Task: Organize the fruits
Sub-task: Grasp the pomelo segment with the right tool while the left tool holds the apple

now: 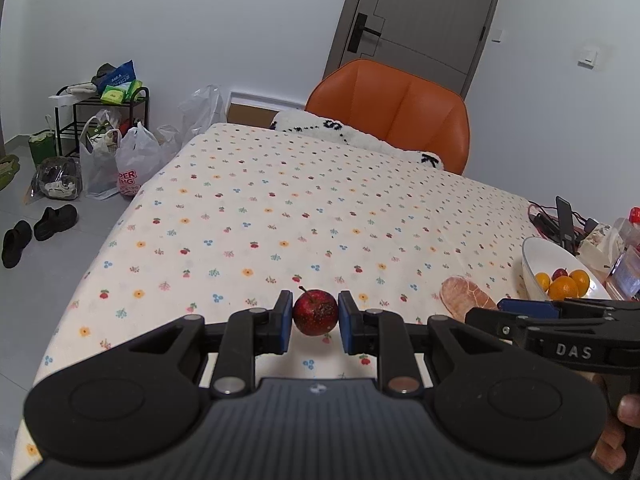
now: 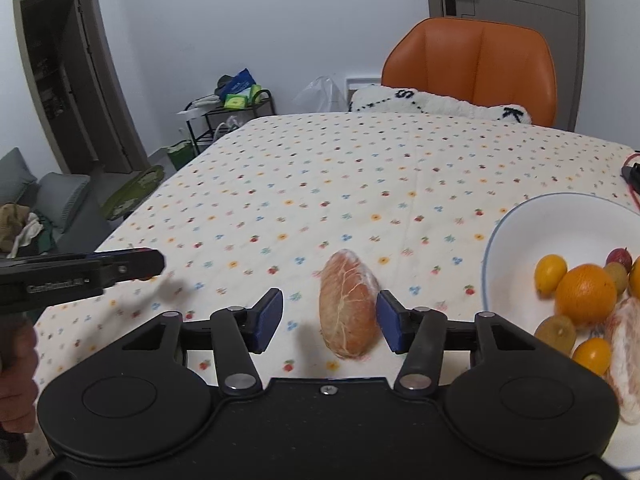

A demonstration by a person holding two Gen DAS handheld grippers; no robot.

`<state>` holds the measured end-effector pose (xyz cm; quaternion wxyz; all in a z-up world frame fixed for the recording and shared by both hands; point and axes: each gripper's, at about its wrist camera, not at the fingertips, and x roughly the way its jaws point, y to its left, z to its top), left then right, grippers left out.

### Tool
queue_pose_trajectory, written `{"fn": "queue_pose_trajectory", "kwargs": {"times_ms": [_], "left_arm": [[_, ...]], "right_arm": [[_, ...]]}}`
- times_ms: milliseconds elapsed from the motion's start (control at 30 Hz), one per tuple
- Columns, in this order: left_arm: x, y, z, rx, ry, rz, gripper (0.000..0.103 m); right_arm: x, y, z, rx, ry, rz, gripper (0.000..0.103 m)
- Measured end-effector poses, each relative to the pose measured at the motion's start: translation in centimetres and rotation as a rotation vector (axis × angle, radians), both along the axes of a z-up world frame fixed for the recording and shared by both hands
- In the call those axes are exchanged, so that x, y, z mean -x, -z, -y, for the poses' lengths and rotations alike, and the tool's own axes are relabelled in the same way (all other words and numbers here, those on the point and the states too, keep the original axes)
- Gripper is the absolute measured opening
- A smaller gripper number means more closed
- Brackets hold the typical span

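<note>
White capitals "DAS" (image 1: 573, 351) stand on the black body of the right tongs (image 1: 528, 307), at about four o'clock in the left wrist view. On the floor at nine o'clock, a white plastic bag (image 1: 136, 160) carries red letters cut off by folds: "PER" above "NG". On the black rack (image 1: 76, 120) at ten o'clock lies a blue packet (image 1: 120, 76) with white print, too small to read surely. The white cushion (image 1: 360, 136) on the orange chair (image 1: 392, 116) shows dark letters "S" and "K". In the right wrist view, the left tongs (image 2: 136, 260) bear a small white label at nine o'clock, too blurred to read.
</note>
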<state>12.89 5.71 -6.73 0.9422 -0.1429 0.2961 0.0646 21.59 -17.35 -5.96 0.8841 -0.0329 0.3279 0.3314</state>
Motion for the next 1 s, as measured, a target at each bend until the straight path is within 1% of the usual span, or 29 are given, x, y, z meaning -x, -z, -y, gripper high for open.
{"fn": "queue_pose_trajectory", "kwargs": {"times_ms": [167, 333, 467, 567, 600, 633, 667, 700, 800, 1000], "left_arm": [[-0.2, 0.6, -0.1, 0.004, 0.001, -0.011, 0.022], [-0.5, 1.1, -0.5, 0.008, -0.007, -0.021, 0.022], [-0.7, 1.4, -0.9, 0.010, -0.017, -0.030, 0.022], [-0.8, 1.6, -1.1, 0.011, -0.021, -0.034, 0.022], [-0.8, 1.6, -1.1, 0.011, -0.021, -0.035, 0.022], [-0.8, 1.6, -1.0, 0.010, -0.021, -0.035, 0.022], [-0.8, 1.6, -1.0, 0.009, -0.020, -0.036, 0.022], [-0.8, 1.6, -0.9, 0.009, -0.019, -0.036, 0.022], [-0.7, 1.3, -0.6, 0.007, -0.013, -0.032, 0.022], [-0.3, 0.6, 0.3, 0.000, -0.002, -0.016, 0.022]], "right_arm": [[-0.1, 0.0, 0.0, -0.002, 0.021, 0.009, 0.053], [-0.6, 0.3, -0.7, 0.017, 0.031, 0.030, 0.053], [-0.6, 0.9, -1.4, 0.052, 0.027, 0.049, 0.053], [-0.6, 1.4, -1.9, 0.084, 0.022, 0.047, 0.053], [-0.4, 1.5, -2.0, 0.092, 0.019, 0.061, 0.053], [-0.2, 1.6, -2.1, 0.103, 0.018, 0.069, 0.052], [-0.1, 1.6, -2.1, 0.111, 0.017, 0.078, 0.047], [0.0, 1.5, -2.1, 0.119, 0.016, 0.087, 0.035], [0.1, 1.3, -1.6, 0.087, 0.002, 0.070, 0.034], [0.9, 0.7, -0.4, 0.043, 0.013, 0.071, 0.033]]}}
